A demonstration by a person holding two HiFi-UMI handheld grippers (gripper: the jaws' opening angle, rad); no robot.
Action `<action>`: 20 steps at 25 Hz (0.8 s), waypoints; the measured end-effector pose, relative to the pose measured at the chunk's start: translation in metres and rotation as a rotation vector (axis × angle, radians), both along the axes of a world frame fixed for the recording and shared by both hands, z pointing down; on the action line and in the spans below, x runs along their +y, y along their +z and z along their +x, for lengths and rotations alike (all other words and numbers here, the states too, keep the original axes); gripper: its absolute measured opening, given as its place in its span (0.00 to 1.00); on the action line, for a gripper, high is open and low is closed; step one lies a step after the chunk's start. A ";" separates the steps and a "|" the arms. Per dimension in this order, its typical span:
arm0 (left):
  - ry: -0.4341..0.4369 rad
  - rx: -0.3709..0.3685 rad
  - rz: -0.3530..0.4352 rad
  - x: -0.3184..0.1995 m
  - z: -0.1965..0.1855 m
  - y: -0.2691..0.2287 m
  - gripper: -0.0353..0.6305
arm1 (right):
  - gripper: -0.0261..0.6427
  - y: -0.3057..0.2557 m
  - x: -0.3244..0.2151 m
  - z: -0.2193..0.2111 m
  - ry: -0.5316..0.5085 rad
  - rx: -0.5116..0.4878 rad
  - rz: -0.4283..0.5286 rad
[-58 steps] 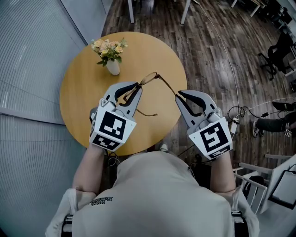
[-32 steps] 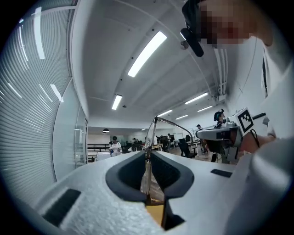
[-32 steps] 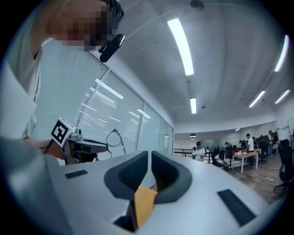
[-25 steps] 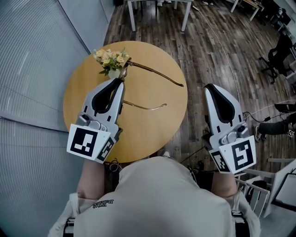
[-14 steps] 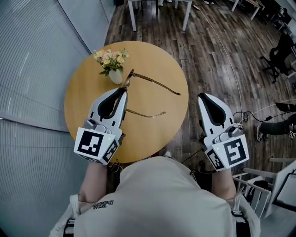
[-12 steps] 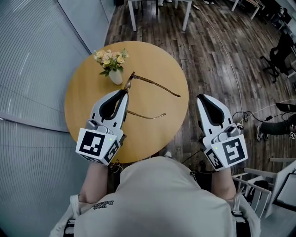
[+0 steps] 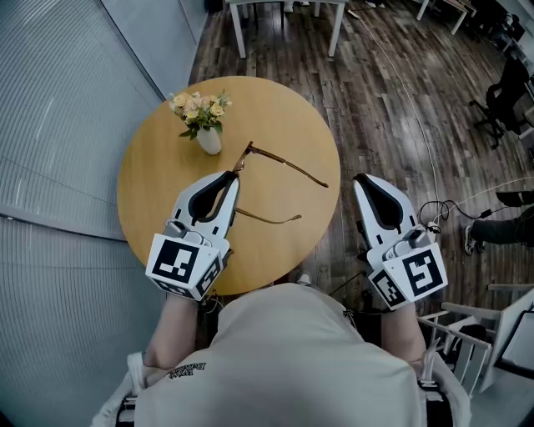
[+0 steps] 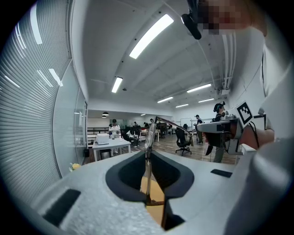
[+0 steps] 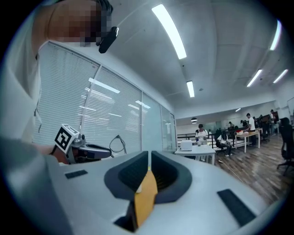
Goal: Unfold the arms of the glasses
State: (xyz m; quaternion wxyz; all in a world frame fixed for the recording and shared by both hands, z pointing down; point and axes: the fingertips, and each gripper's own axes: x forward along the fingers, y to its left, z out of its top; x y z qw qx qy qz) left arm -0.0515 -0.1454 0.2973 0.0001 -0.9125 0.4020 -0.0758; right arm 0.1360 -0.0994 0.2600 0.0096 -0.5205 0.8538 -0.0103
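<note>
Round wooden table (image 7: 150, 179) sat mid-frame in head view. Small white vase (image 7: 209, 141) of pale flowers (image 7: 198, 106) stood upright on it, toward table's 11 o'clock. Dark plank floor (image 7: 392, 108) ran from 12 to 3 o'clock. White table legs (image 7: 236, 21) at 12. Black office chair (image 7: 506, 93) at 2, cables (image 7: 438, 204) on the floor at 3. Slatted blinds (image 7: 50, 142) filled 9 o'clock. Left gripper view had ceiling strip lights (image 8: 151, 36) at 12, white desk (image 8: 110, 146) at 9.
</note>
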 end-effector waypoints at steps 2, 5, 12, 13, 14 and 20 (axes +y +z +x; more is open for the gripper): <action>0.001 0.001 0.001 0.001 0.001 -0.001 0.13 | 0.10 -0.001 0.001 0.000 0.001 0.007 0.000; 0.002 0.002 0.001 0.001 0.000 -0.001 0.13 | 0.10 0.000 0.001 -0.003 -0.003 0.020 0.001; -0.004 0.000 0.005 0.001 -0.003 -0.002 0.13 | 0.10 0.002 -0.002 0.002 0.032 0.102 0.023; -0.004 0.000 0.005 0.002 -0.003 -0.002 0.13 | 0.10 0.002 -0.002 0.002 0.034 0.112 0.024; -0.004 -0.001 0.004 0.002 -0.003 -0.002 0.13 | 0.10 0.002 -0.002 0.002 0.034 0.119 0.025; 0.004 -0.006 0.000 0.004 -0.003 0.000 0.13 | 0.10 -0.002 0.000 -0.001 -0.002 0.035 0.006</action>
